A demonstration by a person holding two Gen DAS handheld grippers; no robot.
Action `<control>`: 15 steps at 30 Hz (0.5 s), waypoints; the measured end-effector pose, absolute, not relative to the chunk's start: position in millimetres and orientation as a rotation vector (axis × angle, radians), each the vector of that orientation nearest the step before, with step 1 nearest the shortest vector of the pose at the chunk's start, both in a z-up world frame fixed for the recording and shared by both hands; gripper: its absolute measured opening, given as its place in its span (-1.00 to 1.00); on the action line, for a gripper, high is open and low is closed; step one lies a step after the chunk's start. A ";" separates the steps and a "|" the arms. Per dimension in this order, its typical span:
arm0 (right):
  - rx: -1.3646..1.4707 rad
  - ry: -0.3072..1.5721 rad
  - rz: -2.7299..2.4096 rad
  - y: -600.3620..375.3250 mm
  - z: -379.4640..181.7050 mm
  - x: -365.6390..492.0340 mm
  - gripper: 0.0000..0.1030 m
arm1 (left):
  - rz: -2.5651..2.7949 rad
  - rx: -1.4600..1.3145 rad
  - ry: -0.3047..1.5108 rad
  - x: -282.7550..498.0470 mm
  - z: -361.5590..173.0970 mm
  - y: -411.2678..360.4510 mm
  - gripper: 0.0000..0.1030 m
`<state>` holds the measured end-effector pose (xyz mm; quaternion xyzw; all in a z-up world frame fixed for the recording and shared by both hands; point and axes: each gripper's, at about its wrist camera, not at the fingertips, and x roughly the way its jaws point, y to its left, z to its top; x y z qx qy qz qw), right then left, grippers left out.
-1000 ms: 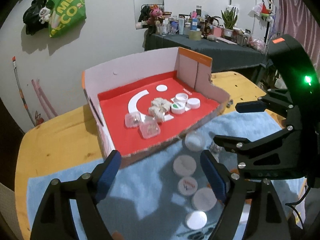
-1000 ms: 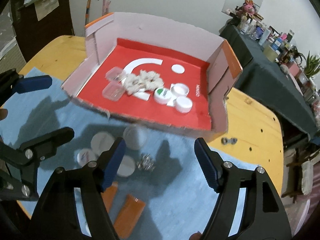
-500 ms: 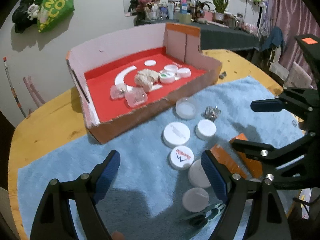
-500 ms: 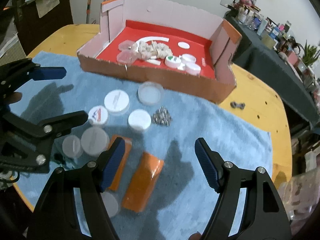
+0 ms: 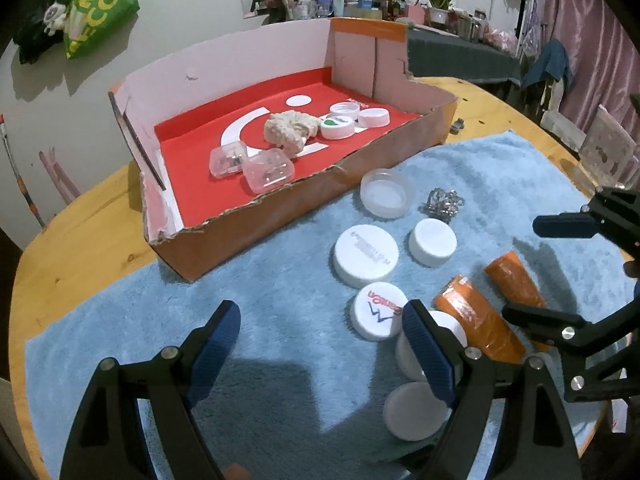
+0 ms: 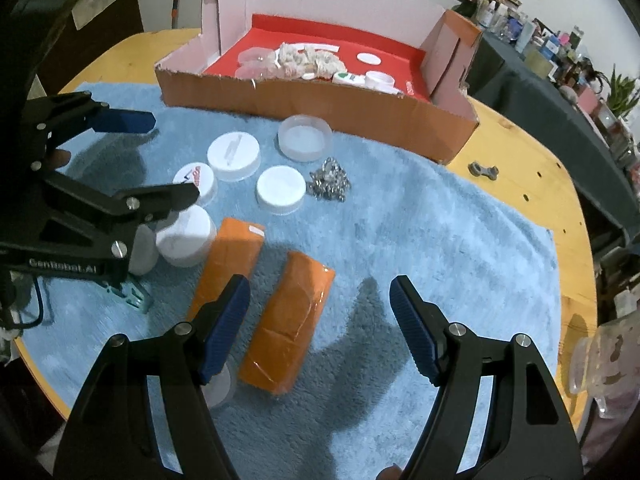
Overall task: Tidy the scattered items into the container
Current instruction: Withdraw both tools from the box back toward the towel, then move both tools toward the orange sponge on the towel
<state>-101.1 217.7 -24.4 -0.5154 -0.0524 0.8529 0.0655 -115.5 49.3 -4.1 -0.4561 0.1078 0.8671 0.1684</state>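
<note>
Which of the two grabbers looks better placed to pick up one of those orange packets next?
Probably the right gripper. Its open jaws already frame the nearer orange packet on the blue towel. The left gripper, also open, has only bare towel between its fingers, with white lids beside it.

— Where does the box (image 5: pixel 304 204) sit?
— On the table (image 5: pixel 80 236), at the far edge of the towel (image 5: pixel 288 288), its low front wall facing the loose items.

— What's in it?
— Two small cases (image 5: pixel 248 164) near the front, a bundle of cloth (image 5: pixel 288 130) in the middle, three caps (image 5: pixel 352 118) to its right.

— And on the towel?
— An open dish (image 6: pixel 305 137) just before the box, a metal chain heap (image 6: pixel 330 181) beside it, flat lids (image 6: pixel 234 157) clustered to the left in the right wrist view. Two packets (image 6: pixel 288 322) lie side by side nearer the camera, apart from the box.

— Anything off the towel?
— A small metal piece (image 6: pixel 483 170) on bare table, right of the box.
</note>
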 end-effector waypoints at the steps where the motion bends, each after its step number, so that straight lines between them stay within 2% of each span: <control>1: -1.561 -0.159 2.568 218.7 -26.2 -101.4 0.39 | 2.467 -1.300 0.303 -116.6 -4.3 48.0 0.66; 15: -1.559 -0.133 2.536 234.6 -30.3 -97.7 0.48 | 2.427 -1.267 0.346 -115.2 -3.6 56.9 0.67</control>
